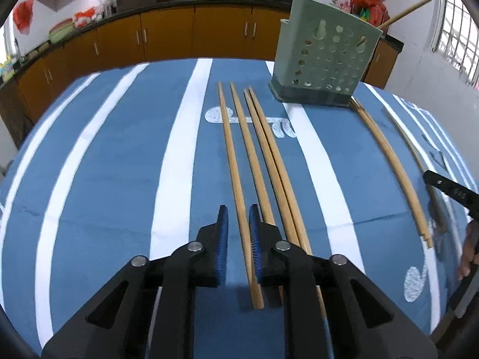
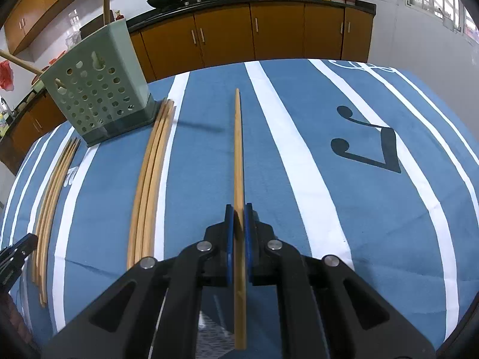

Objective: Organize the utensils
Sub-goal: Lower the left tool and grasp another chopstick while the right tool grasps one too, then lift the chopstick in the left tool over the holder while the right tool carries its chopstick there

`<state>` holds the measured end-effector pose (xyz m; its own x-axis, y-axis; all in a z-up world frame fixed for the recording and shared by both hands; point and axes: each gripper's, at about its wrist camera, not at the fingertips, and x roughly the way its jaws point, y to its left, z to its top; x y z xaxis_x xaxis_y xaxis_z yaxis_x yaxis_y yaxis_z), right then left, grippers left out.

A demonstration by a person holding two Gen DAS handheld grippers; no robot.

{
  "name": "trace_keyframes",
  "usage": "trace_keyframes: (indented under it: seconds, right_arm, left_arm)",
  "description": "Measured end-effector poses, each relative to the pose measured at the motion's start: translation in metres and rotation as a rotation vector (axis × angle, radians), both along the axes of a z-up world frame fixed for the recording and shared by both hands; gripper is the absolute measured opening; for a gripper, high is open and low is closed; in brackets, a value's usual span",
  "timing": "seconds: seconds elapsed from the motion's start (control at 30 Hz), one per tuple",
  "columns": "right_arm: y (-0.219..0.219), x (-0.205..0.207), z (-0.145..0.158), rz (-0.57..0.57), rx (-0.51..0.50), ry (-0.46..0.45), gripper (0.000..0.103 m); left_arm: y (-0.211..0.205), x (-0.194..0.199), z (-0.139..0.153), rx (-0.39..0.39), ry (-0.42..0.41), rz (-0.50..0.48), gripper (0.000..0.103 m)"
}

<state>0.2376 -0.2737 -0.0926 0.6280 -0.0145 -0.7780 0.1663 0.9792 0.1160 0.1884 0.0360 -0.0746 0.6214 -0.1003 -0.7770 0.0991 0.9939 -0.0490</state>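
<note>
Blue striped tablecloth (image 1: 104, 179); orange kitchen cabinets (image 1: 167, 39) behind.

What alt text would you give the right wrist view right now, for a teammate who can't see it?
The right gripper is shut on a single wooden chopstick pointing away over a blue-and-white striped tablecloth. To its left lie a bundle of chopsticks, a perforated green utensil holder and a second bundle beyond.

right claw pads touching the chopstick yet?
Touching. The right wrist view shows the right claw with both blue pads pressed against the chopstick, no gap either side.
</note>
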Motion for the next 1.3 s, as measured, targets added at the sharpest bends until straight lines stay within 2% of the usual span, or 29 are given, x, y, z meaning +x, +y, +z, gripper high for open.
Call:
trace_keyframes:
  seconds: [0.07,0.27,0.47,1.3]
  right_arm:
    - [0.001,-0.001,0.0,0.007,-0.003,0.0,0.009]
    - [0.006,0.004,0.0,0.039,-0.011,0.0,0.009]
    - [0.013,0.019,0.0,0.065,-0.03,-0.011,0.008]
    - [0.013,0.022,-0.001,0.064,-0.029,-0.019,0.009]
  left_arm:
    - [0.0,0.004,-0.001,0.017,0.003,0.012,0.007]
    - [0.014,0.023,-0.001,0.035,0.011,0.057,0.007]
    - [0.029,0.043,-0.001,0.022,0.004,0.086,0.007]
    - [0.032,0.042,-0.001,-0.016,-0.003,0.091,0.008]
